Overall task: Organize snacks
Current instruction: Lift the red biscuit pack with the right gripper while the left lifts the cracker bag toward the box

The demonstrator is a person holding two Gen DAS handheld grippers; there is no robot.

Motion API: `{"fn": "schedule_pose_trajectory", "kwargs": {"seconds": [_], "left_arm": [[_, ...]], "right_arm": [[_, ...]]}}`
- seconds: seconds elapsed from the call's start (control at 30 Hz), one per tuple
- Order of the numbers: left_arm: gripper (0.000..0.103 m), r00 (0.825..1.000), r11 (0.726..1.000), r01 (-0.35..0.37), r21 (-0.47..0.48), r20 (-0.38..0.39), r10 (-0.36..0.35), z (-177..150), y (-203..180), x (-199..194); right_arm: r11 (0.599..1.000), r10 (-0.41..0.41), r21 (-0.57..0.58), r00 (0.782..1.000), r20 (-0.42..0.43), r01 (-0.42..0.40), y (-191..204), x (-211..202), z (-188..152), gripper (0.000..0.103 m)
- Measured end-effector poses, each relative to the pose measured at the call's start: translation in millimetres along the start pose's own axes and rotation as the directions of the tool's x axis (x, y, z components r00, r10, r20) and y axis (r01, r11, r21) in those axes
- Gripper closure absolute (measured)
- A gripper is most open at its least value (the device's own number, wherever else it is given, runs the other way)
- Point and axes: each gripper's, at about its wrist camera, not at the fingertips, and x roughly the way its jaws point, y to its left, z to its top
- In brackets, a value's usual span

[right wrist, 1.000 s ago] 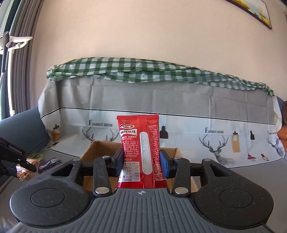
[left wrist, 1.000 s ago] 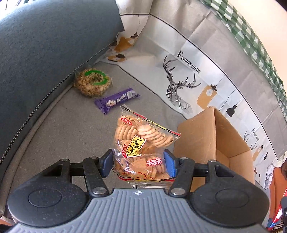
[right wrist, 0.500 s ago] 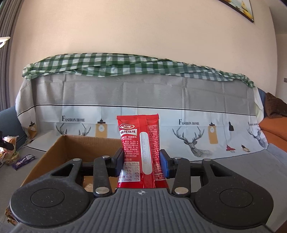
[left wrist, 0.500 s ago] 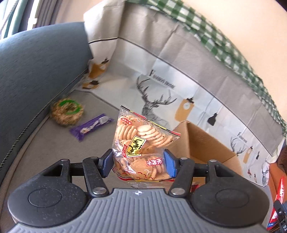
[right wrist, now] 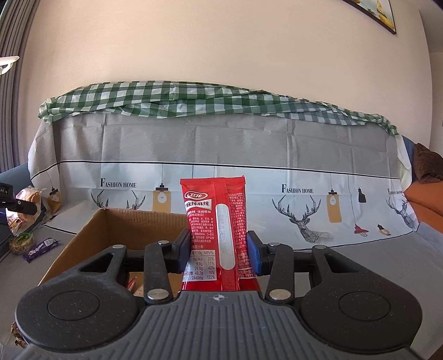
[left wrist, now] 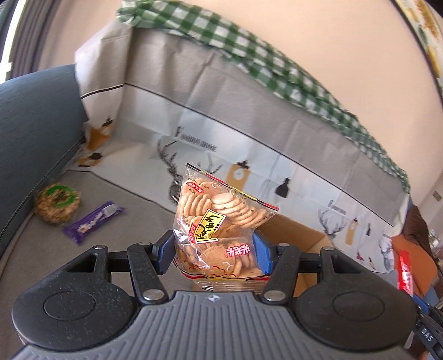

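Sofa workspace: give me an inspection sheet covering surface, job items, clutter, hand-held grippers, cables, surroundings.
Surface: grey sofa seat, a deer-print cover draped over the backrest.
Job's things: open cardboard box on the seat; cracker bag; red snack packet; purple bar and round green-labelled snack lying loose on the seat, left of the box.
Clutter: nothing seen.
Grippers: left hand-held gripper is shut on the cracker bag; right hand-held gripper is shut on the red snack packet, above the box.
Cables: nothing seen.
Surroundings: green checked cloth along the sofa top, plain wall, a picture frame corner.
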Motion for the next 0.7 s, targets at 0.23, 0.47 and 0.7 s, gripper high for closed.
{"fn": "schedule_pose_trajectory", "kwargs": {"seconds": [0.23, 0.47, 0.7], "left_arm": [[0.039, 0.997, 0.996, 0.076, 0.041, 0.019, -0.076, -3, -14, -3], [0.039, 0.992, 0.99, 0.125, 0.066, 0.023, -0.127, -6, -22, -4], [0.039, 0.988, 0.986, 0.149, 0.072, 0.022, -0.151, -8, -27, -3]], "right_arm": [[1.0, 0.002, -0.002, 1.0, -0.001, -0.002, 1, 0, 1, 0.06], [1.0, -0.002, 0.001, 1.0, -0.003, 0.002, 0, 1, 0, 0.059], [1.0, -0.001, -0.002, 1.0, -0.002, 0.001, 0, 1, 0, 0.059]]}}
